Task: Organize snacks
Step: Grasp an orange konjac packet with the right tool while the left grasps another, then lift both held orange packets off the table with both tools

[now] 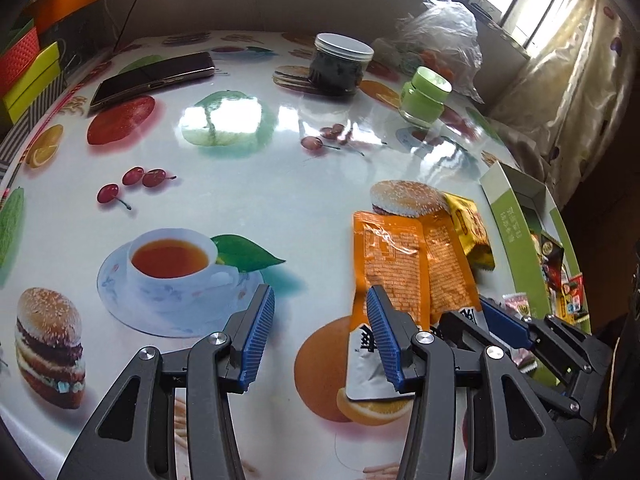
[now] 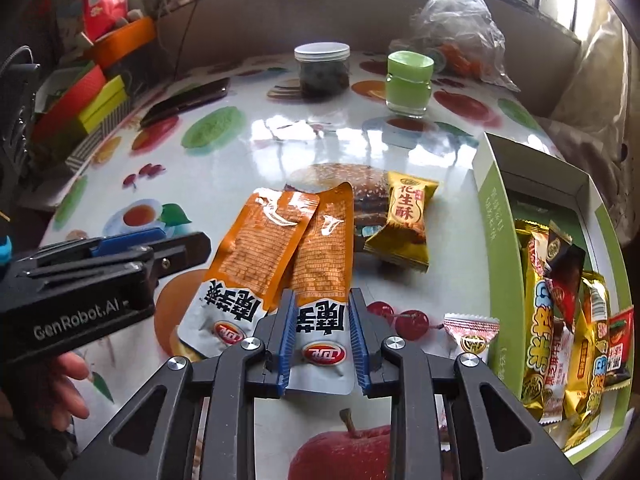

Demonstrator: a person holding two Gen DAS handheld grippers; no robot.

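Your right gripper (image 2: 322, 344) clamps the silver end of one orange snack packet (image 2: 320, 264) lying on the fruit-print table (image 2: 240, 148) — its twin (image 2: 256, 248) touches it on the left. Your left gripper (image 1: 320, 336) hangs half open, holding nothing. The green box (image 2: 500, 216) of snacks sits to the right.

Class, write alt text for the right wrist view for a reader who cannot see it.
The right gripper closes around the white end of one of two orange snack packets lying side by side on a fruit-print table. A green box of assorted snacks sits to the right, a gold packet lies beyond, and the left gripper hovers at left.
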